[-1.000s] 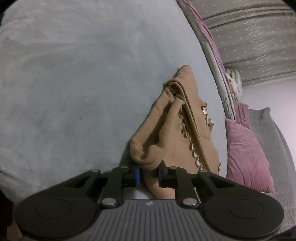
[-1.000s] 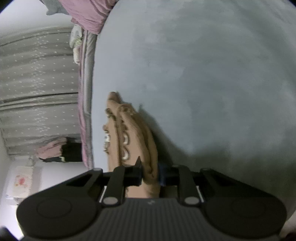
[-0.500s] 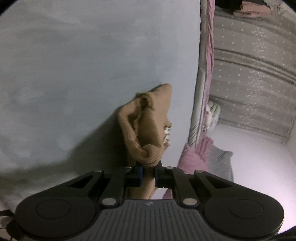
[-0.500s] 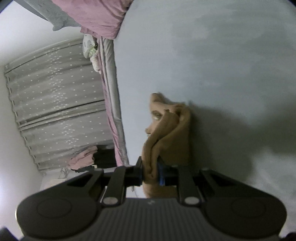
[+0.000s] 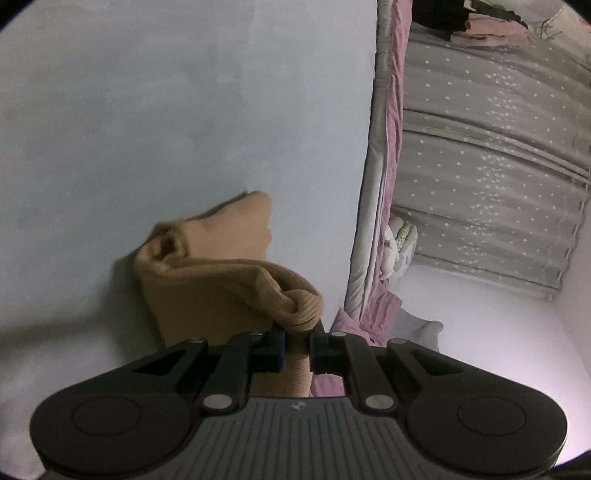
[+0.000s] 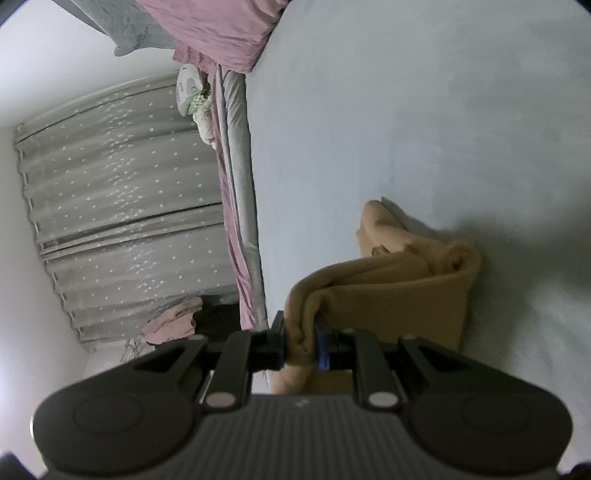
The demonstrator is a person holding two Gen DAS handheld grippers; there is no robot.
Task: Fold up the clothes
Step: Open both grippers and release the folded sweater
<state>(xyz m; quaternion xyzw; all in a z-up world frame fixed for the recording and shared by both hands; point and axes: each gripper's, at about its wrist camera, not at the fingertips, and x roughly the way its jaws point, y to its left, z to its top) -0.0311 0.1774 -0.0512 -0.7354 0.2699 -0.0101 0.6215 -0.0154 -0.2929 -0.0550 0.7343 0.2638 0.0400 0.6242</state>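
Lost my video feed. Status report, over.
Left hand-held gripper and right hand-held gripper both shut on tan garment. Garment bunched, hanging over bed. Nothing in the way.

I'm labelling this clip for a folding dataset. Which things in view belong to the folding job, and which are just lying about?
Part of the job:
- tan ribbed garment, held up over the bed
- left gripper, shut on it
- right gripper, shut on it
- light blue bed surface

Just lying about:
- pink pillow
- dotted grey curtain
- pink clothes heap
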